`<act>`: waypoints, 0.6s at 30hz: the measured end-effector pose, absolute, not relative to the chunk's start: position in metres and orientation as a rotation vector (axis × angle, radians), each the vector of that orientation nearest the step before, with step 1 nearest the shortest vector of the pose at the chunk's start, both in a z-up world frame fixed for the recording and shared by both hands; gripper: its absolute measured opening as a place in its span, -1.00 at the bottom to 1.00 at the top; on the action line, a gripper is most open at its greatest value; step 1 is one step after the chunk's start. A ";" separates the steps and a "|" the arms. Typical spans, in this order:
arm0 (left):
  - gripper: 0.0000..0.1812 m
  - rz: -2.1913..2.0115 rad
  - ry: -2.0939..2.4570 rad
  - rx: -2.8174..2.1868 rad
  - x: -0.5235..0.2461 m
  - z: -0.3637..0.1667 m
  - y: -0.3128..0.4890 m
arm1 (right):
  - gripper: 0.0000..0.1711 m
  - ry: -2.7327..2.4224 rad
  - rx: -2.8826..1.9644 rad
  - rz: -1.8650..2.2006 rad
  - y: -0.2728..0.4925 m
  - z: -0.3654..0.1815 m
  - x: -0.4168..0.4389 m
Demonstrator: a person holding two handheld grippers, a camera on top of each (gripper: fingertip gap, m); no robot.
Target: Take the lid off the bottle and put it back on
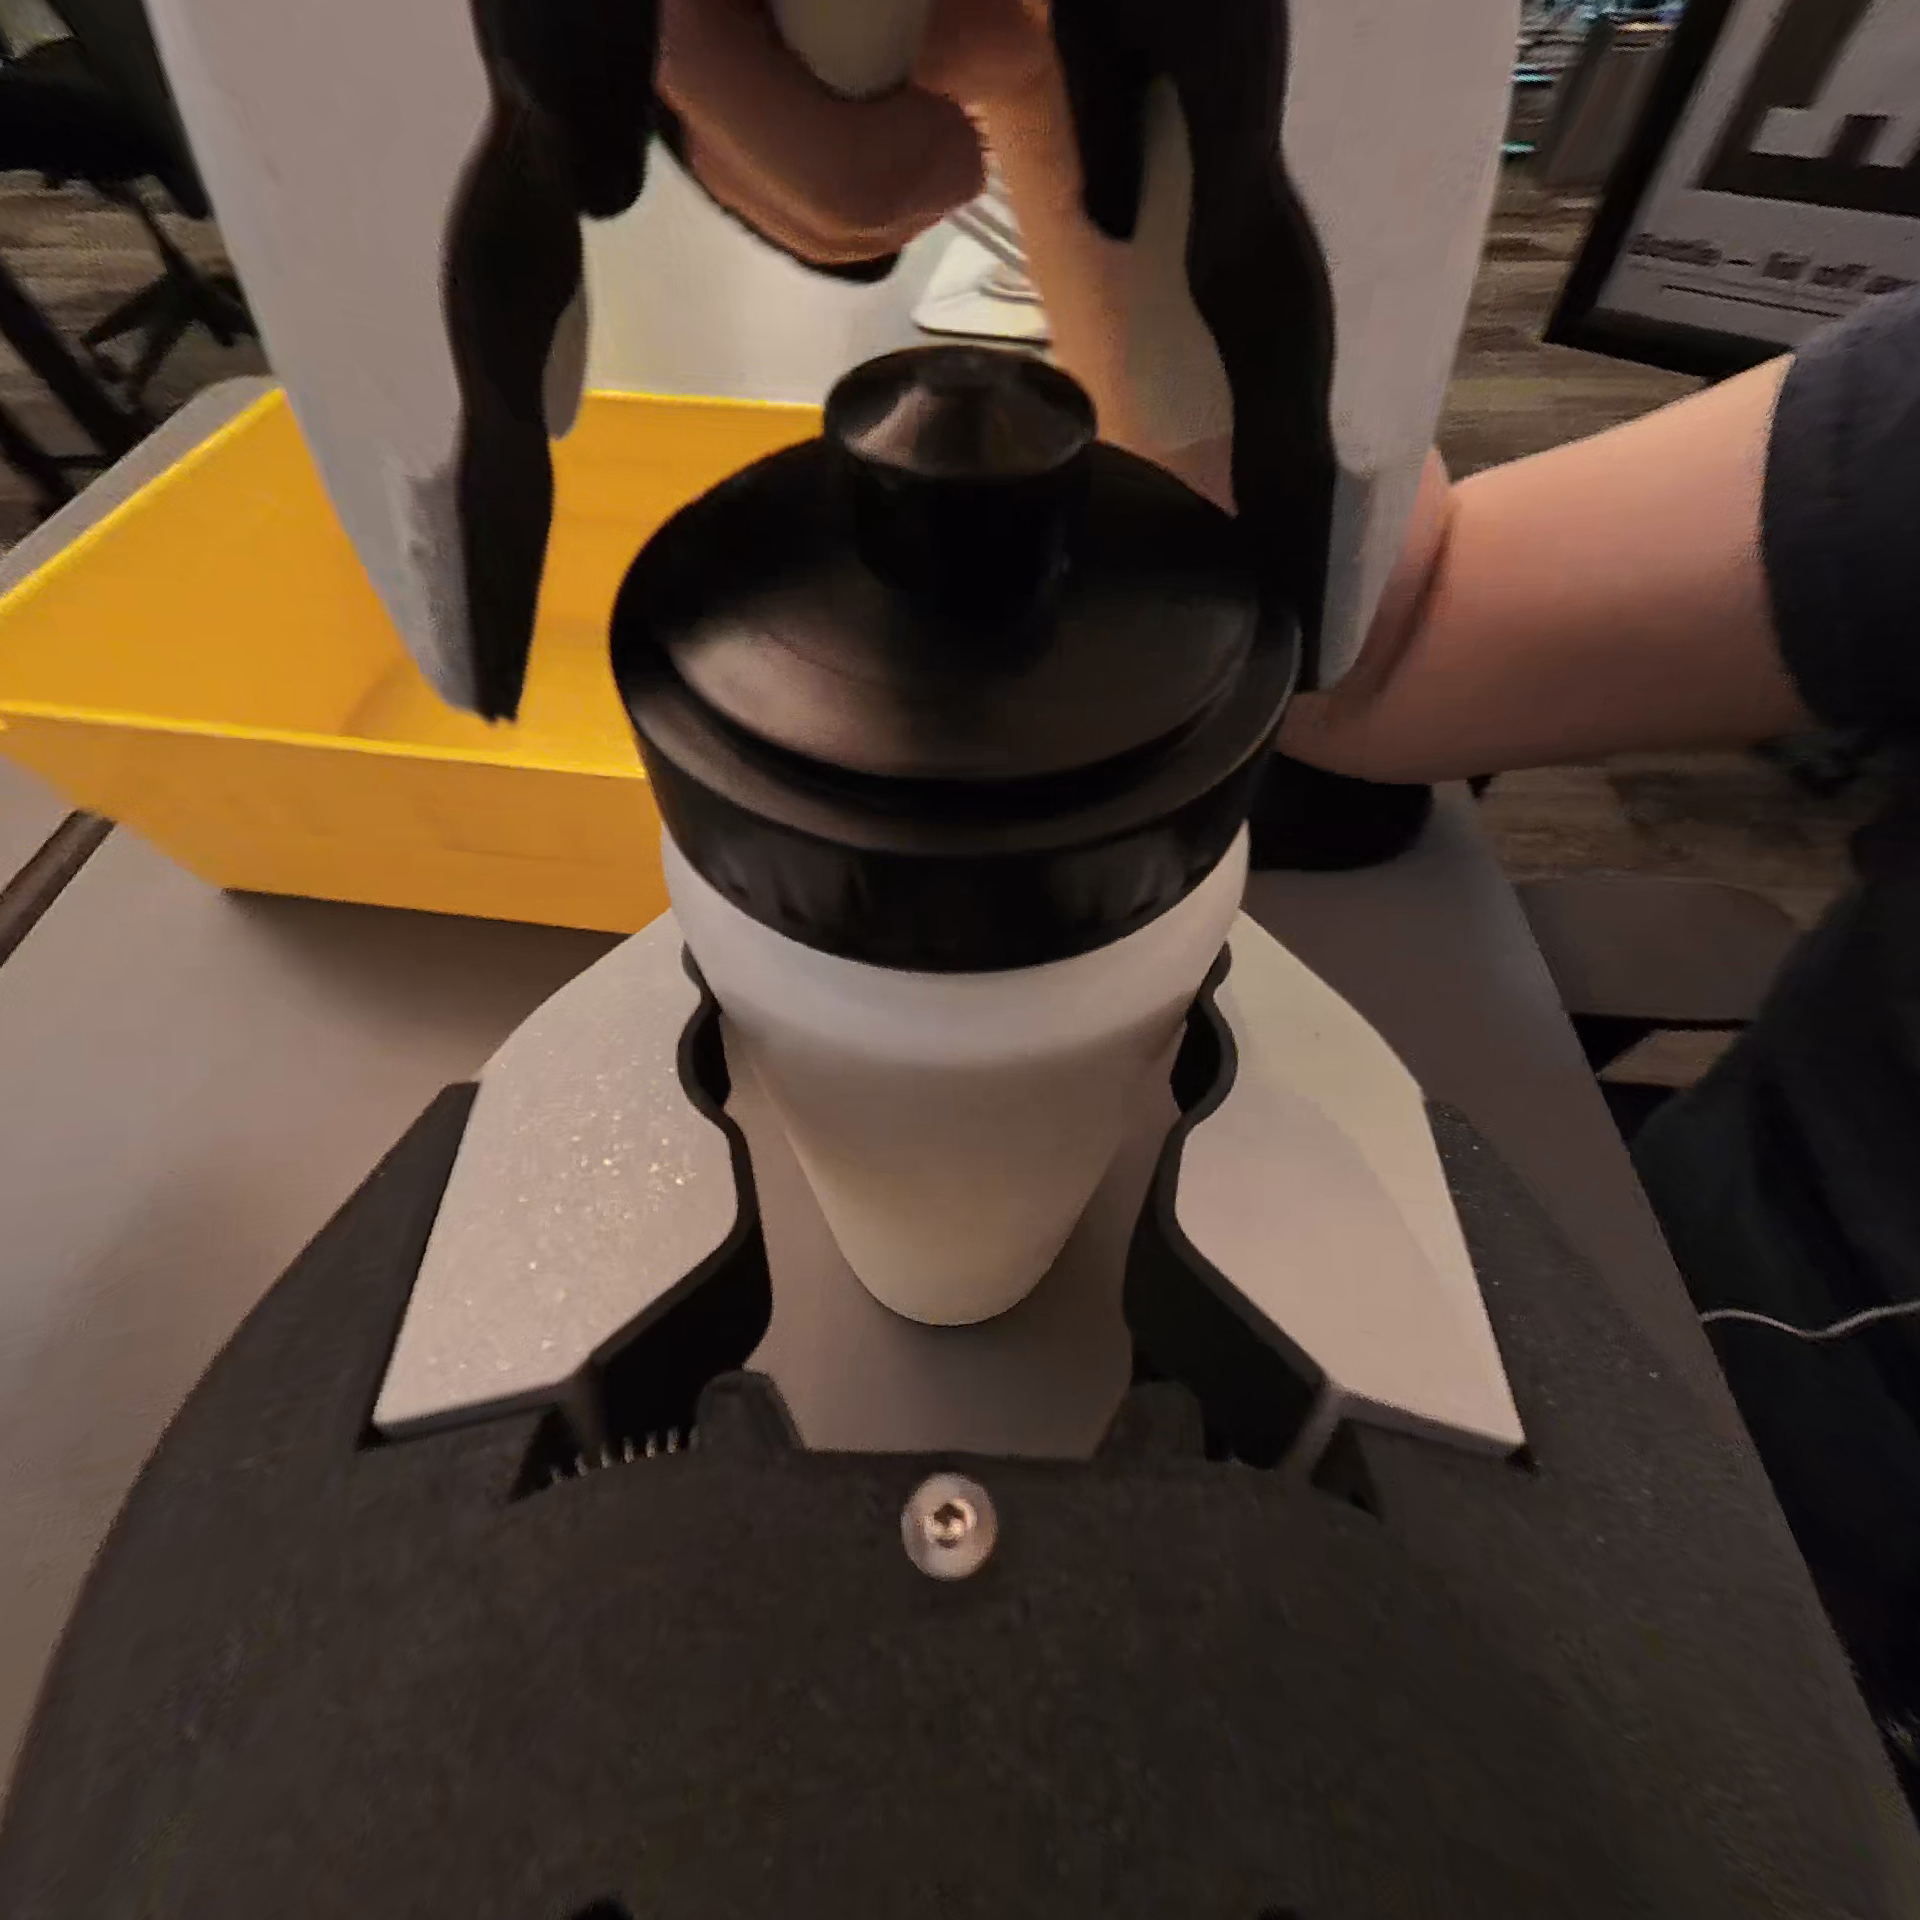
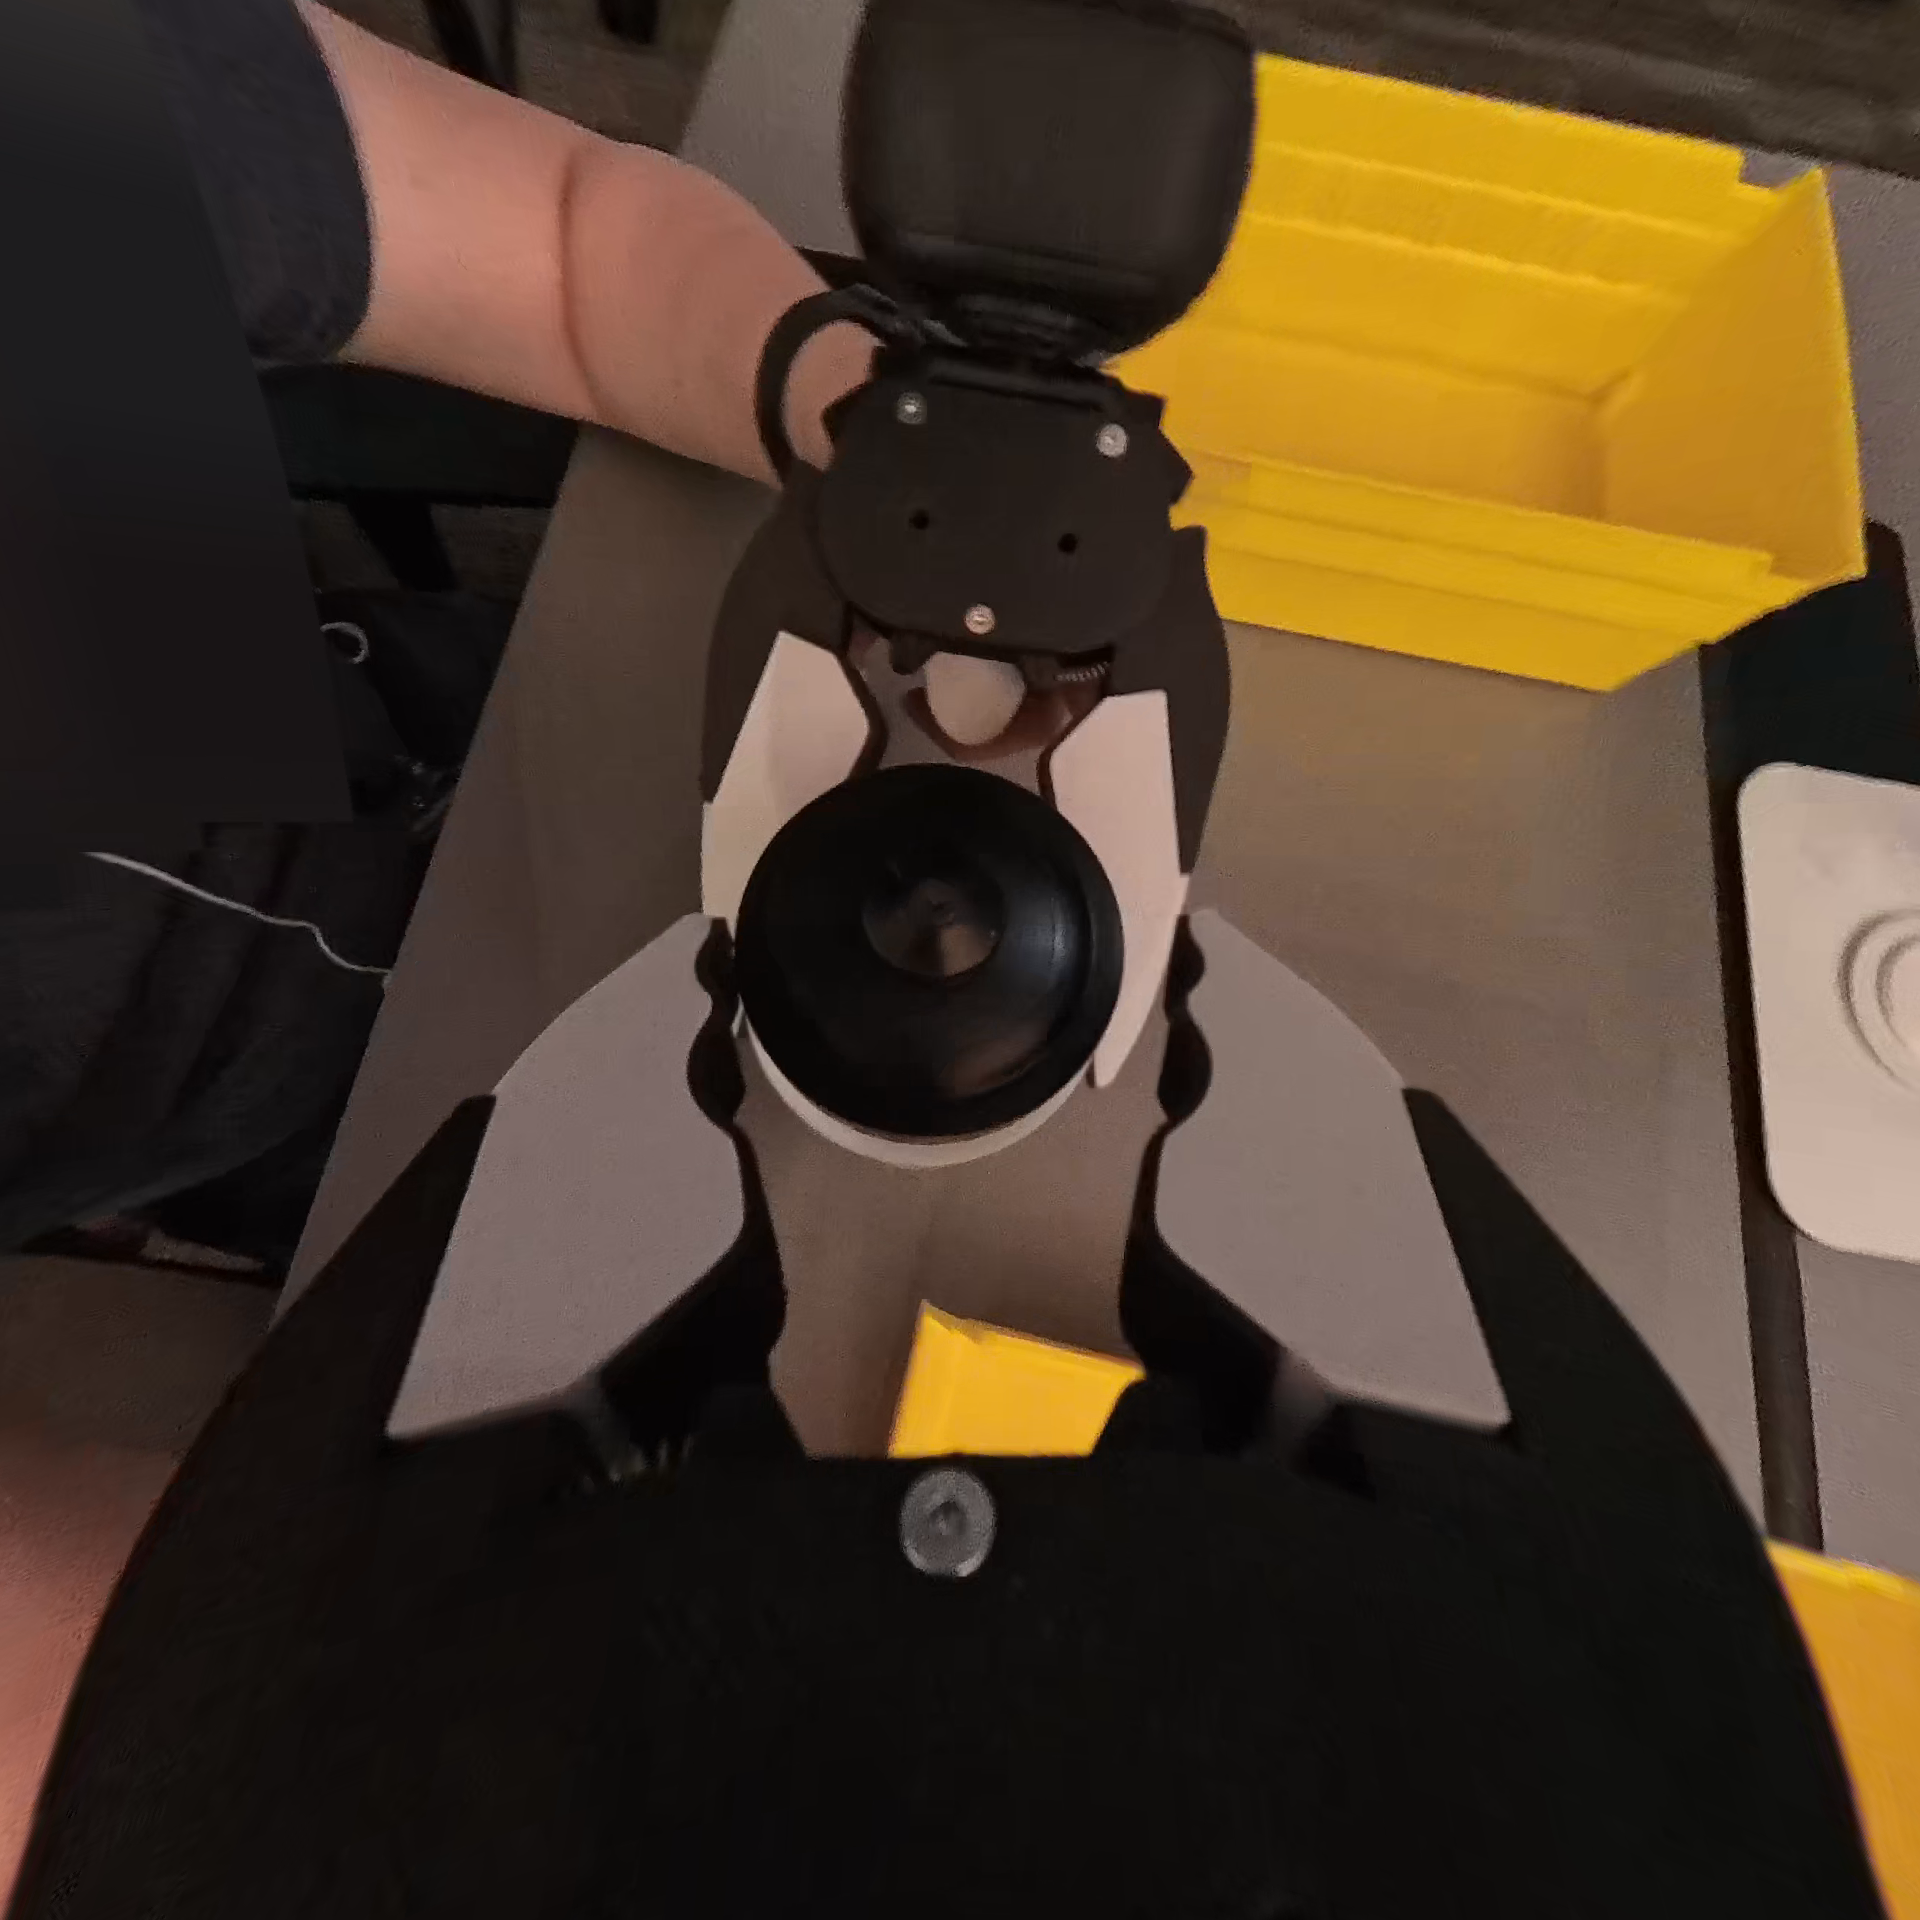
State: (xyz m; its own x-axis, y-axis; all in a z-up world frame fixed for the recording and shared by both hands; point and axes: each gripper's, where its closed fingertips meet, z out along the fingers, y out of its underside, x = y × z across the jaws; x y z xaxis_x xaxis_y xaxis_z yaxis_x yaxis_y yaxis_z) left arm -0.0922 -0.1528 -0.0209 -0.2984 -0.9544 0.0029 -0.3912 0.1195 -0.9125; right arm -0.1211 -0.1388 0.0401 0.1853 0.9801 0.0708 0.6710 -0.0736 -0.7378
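Bottle (image 1: 951,1122): white, standing upright on the grey table (image 1: 208,1091), with the black lid (image 1: 951,665) sitting on its neck.
Left gripper (image 1: 956,1023): clenching the bottle's white body just below the lid, one finger pressing each side.
Right gripper (image 2: 940,997): coming down over the lid from above, jaws spread. One finger is touching or nearly touching the lid's edge and the other is standing clear, so it is not gripping.
Left view only: the bottle's side and the lid's spout in profile — and the right gripper (image 1: 883,665) seen from below, with a hand behind it.
Right view only: the lid's round top seen straight down, the left gripper (image 2: 940,935) reaching in from beyond the bottle, and a forearm behind it.
Bin (image 1: 312,675): yellow, lying beyond the bottle — the part of its inside that is showing is holding nothing.
Second bin (image 2: 1008,1392): a yellow corner peeking out on the near side of the bottle in the right view; contents hidden.
White pad (image 2: 1829,997): lying on the table, well to one side of the bottle.
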 end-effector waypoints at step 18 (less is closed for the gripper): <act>-0.05 -1.139 1.799 -1.323 -0.097 -0.022 -0.148 | -0.15 -1.354 -1.735 0.479 -0.115 0.080 -0.087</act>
State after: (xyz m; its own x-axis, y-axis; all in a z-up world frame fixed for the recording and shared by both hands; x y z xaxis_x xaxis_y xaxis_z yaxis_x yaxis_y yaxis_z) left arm -0.0968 -0.1477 -0.0218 -0.3022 -0.9532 0.0075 -0.4146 0.1244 -0.9015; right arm -0.0872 -0.1148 0.0797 0.3374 0.9200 0.1995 0.5893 -0.0411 -0.8069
